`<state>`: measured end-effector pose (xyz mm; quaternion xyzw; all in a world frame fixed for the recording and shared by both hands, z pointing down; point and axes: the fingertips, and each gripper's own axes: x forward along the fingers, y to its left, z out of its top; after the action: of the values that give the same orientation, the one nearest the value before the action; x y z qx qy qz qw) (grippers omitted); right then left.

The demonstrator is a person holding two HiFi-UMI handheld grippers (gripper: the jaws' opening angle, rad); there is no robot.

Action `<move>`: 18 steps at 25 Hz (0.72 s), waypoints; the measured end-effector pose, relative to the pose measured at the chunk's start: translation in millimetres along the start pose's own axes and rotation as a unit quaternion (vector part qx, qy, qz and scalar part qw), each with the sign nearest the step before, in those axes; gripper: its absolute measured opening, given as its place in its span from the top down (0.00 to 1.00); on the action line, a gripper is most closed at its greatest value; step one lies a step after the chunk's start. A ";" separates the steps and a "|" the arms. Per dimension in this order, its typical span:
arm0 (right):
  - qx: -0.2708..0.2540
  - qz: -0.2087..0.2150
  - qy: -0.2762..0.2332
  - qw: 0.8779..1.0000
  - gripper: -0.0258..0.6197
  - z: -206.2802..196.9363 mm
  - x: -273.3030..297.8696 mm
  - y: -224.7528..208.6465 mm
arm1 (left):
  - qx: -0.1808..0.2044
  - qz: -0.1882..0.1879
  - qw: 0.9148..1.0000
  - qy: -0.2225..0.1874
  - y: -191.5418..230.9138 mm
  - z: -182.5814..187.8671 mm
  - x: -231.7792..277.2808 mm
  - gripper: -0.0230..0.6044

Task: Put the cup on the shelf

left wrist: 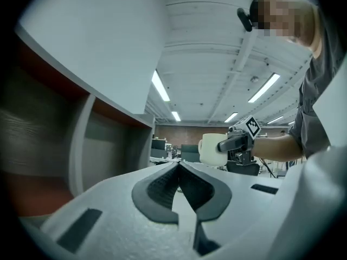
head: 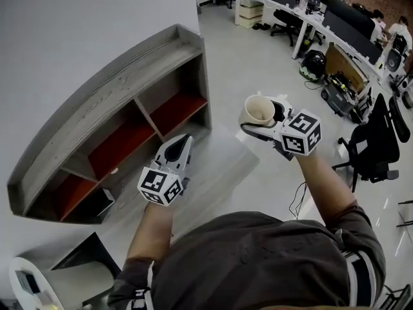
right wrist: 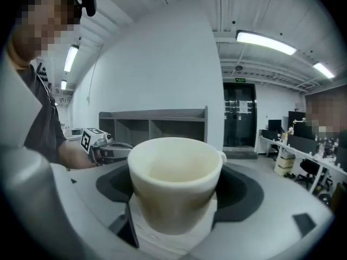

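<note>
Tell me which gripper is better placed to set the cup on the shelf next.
The right gripper: its jaws clamp the cup. The left gripper is shut and empty, though nearer the shelf.

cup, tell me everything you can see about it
The cup is a cream, matte, ceramic-looking mug with a small handle, empty inside and upright. The right gripper holds it by its sides, in the air above the floor, away from the grey shelf. Nothing else touches it.
</note>
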<state>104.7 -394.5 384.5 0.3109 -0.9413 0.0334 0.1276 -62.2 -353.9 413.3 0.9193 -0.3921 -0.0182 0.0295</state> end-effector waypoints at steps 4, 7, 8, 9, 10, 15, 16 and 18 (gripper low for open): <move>-0.005 0.043 -0.002 0.999 0.31 13.4 63.2 18.2 | 0.006 0.037 0.999 0.001 22.8 3.4 -30.7 0.97; -0.003 0.063 0.003 0.998 0.31 15.5 112.0 27.7 | 0.005 0.056 0.998 -0.003 45.7 2.8 -48.1 0.97; -0.002 0.067 0.006 0.998 0.31 15.1 126.2 29.0 | 0.005 0.061 0.998 -0.004 51.8 2.1 -52.3 0.97; -0.003 0.069 0.009 0.998 0.31 14.5 139.7 29.5 | 0.005 0.065 0.998 -0.004 57.4 1.1 -56.0 0.97; -0.003 0.069 0.011 0.998 0.31 13.9 152.4 29.3 | 0.004 0.068 0.998 -0.005 62.6 -0.2 -59.2 0.97; -0.001 0.063 0.023 0.998 0.31 7.4 208.8 22.9 | -0.003 0.073 0.997 -0.002 83.2 -7.9 -70.3 0.97; -0.001 0.061 0.026 0.998 0.31 4.8 219.6 21.4 | -0.006 0.073 0.997 -0.002 87.0 -9.8 -72.0 0.97; -0.001 0.058 0.033 0.998 0.31 -0.4 239.9 18.1 | -0.011 0.074 0.997 -0.002 94.0 -13.5 -74.5 0.97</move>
<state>-91.7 -518.3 447.8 0.2548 -0.9529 0.0502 0.1567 -180.7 -364.6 434.0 0.8874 -0.4588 -0.0224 0.0396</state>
